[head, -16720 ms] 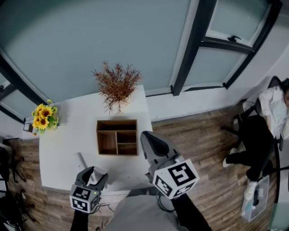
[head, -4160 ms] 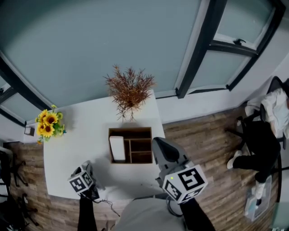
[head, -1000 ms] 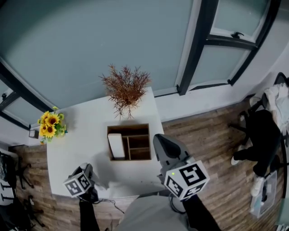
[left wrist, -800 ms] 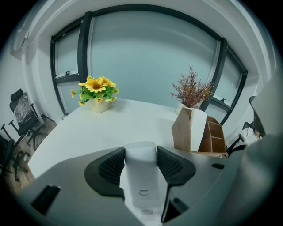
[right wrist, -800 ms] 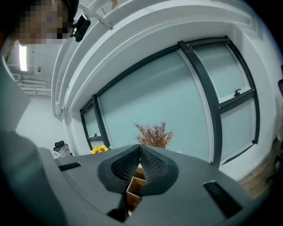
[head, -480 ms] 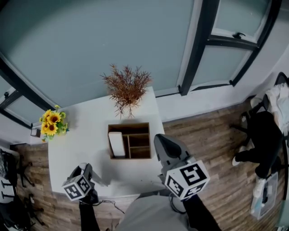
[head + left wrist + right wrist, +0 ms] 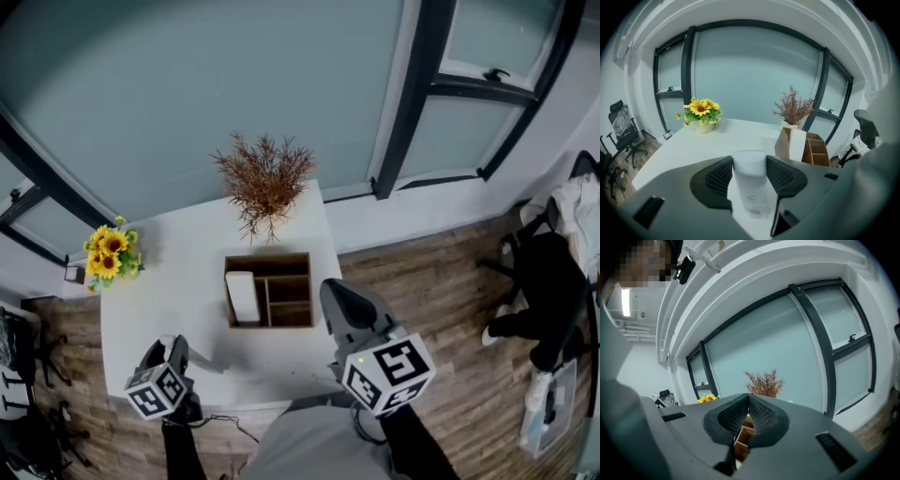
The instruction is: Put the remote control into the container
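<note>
Since a second ago the left claw [image 7: 749, 161] has been raised and drawn a little toward the near edge of the white desk [image 7: 178, 267]. Against the earliest frame, the left compartment of the brown wooden divided container [image 7: 291, 264] is now filled by an upright white slab [image 7: 242, 297], seemingly a remote. The container stands mid-desk, ahead and to the right of the left claw. The right claw [image 7: 748, 412], which is nearer to it, is pressed together with nothing held. A white oblong remote control [image 7: 750, 192] is pinched between the left claw's pads, its long axis lying along the claw and its rounded end pointing forward. A forward, rightward carry is judged to be needed.
</note>
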{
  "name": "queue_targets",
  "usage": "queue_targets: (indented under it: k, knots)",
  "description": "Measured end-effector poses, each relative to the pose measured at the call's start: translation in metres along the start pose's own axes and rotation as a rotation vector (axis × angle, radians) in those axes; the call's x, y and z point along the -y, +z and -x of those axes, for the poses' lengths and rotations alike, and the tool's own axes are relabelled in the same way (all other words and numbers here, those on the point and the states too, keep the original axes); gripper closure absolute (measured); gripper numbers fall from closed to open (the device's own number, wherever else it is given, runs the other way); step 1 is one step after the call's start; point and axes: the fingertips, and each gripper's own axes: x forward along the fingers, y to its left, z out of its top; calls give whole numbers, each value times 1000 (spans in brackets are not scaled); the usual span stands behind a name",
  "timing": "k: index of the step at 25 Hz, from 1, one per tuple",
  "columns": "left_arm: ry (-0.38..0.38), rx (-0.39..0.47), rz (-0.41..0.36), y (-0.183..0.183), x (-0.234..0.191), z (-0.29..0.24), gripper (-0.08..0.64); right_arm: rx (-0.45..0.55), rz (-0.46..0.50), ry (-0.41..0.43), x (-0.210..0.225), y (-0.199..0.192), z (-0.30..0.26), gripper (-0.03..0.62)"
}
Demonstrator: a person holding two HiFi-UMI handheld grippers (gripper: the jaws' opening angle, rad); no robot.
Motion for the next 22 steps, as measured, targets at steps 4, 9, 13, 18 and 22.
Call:
queue_targets:
  k: [4,9,13,18,22]
  knots:
    - [-7,22,-10,4,2,3,327,3,2,-3,0,1,3,588]
    - [-25,58,-24,9,6,6,328,5,7,-6,0,1,6,588]
    - [-42,91,-38,18,11,11,328,8,10,-11,0,2,8,588]
    - [-59,149,-50,39,19,23,328,9,12,-14,-1,3,9,588]
    - [-71,202,-61,58,25,34,328,7,12,-16,0,2,10,588]
